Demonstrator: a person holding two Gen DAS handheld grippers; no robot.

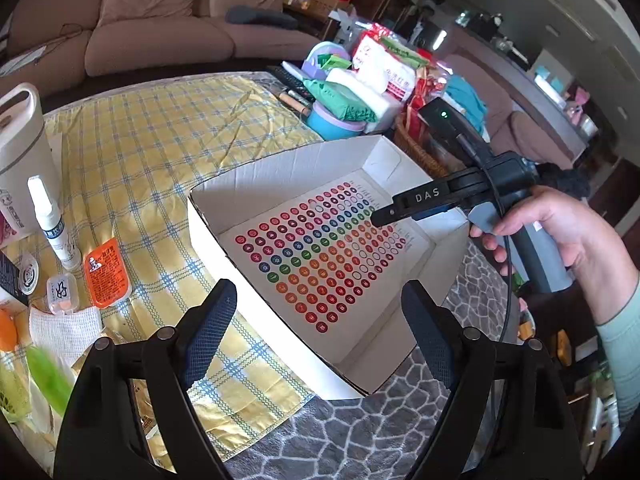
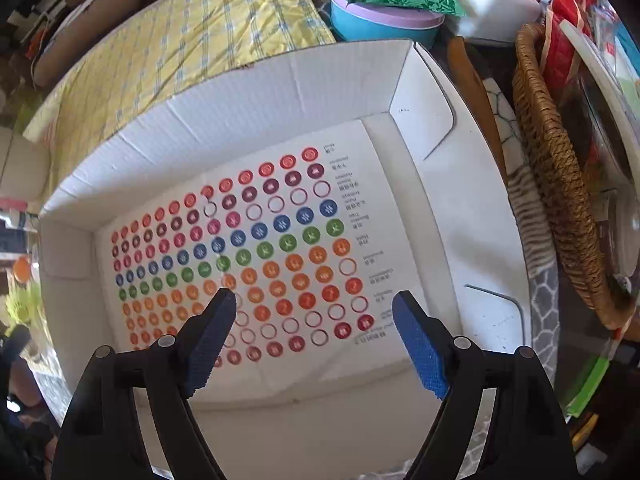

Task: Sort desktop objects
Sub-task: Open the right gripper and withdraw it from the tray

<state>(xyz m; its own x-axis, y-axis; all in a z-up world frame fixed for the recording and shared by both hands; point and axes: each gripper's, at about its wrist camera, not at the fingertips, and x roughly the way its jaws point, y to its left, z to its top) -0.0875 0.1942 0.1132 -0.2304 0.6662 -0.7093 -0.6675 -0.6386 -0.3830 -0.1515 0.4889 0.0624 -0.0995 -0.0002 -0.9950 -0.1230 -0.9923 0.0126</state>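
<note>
We held both claws spread and empty over the white cardboard box (image 1: 208,236), which sat at the near right corner of the tabletop (image 1: 360,440), partly on the yellow checked cloth (image 1: 152,140) and partly on the grey patterned surface. The right claw (image 2: 314,336) pointed straight down into the box, apparently just after setting down the sticker sheet (image 2: 256,248), and nothing was between its blue pads. The left claw (image 1: 320,332) hovered at the box's near wall, tilted down, likewise gripping nothing. The sheet lay flat on the box floor, rows of red, purple, blue, green and orange dots, several already peeled to bare rings. Unsorted items waited along the cloth's left edge: a white spray bottle (image 1: 50,220), an orange sauce packet (image 1: 106,276), a small clear case (image 1: 62,292).
</note>
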